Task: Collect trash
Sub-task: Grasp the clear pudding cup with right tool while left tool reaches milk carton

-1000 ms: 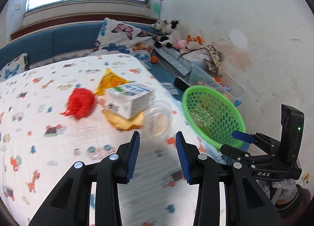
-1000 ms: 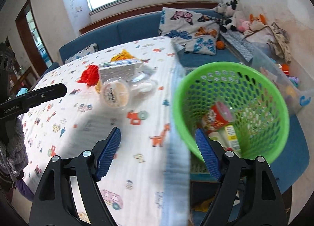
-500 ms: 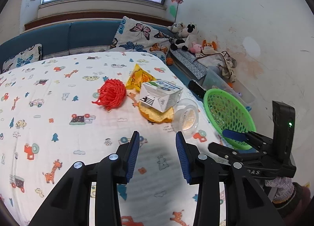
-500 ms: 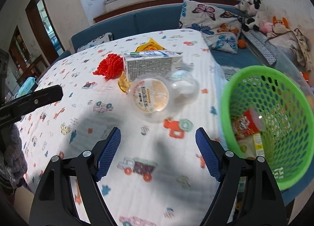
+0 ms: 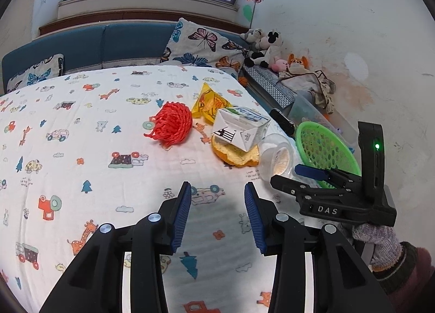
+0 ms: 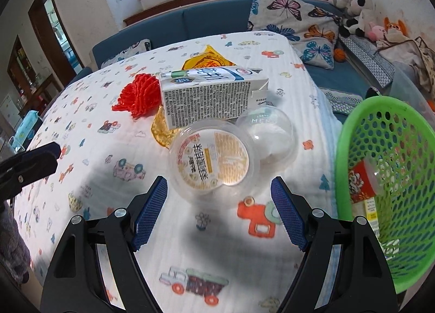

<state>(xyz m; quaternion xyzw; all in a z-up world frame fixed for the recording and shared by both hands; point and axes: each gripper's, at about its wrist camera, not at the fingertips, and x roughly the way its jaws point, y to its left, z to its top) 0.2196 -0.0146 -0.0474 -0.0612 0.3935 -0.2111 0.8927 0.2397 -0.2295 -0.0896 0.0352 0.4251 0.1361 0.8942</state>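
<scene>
Trash lies in a cluster on the patterned tablecloth (image 6: 89,166): a clear plastic cup (image 6: 214,163) on its side with a yellow label, a white milk carton (image 6: 209,95), a red mesh net (image 6: 137,95), a yellow wrapper (image 6: 206,60) and an orange peel (image 5: 235,153). My right gripper (image 6: 218,215) stands open just in front of the cup, nothing between its fingers. My left gripper (image 5: 217,212) hovers open and empty over bare cloth, short of the red net (image 5: 171,123). The green basket (image 6: 386,177) holds a red cup and packets.
The basket sits past the table's right edge, beside a blue sofa (image 6: 190,21) with butterfly cushions. Soft toys (image 5: 265,46) and a clear storage bin (image 5: 307,107) line the wall. A gloved hand (image 5: 378,242) holds the right gripper (image 5: 320,185) in the left wrist view.
Both grippers have moved left, away from the basket and over the table. The clear cup now lies much closer to my right gripper's fingers. Neither gripper's opening has changed visibly.
</scene>
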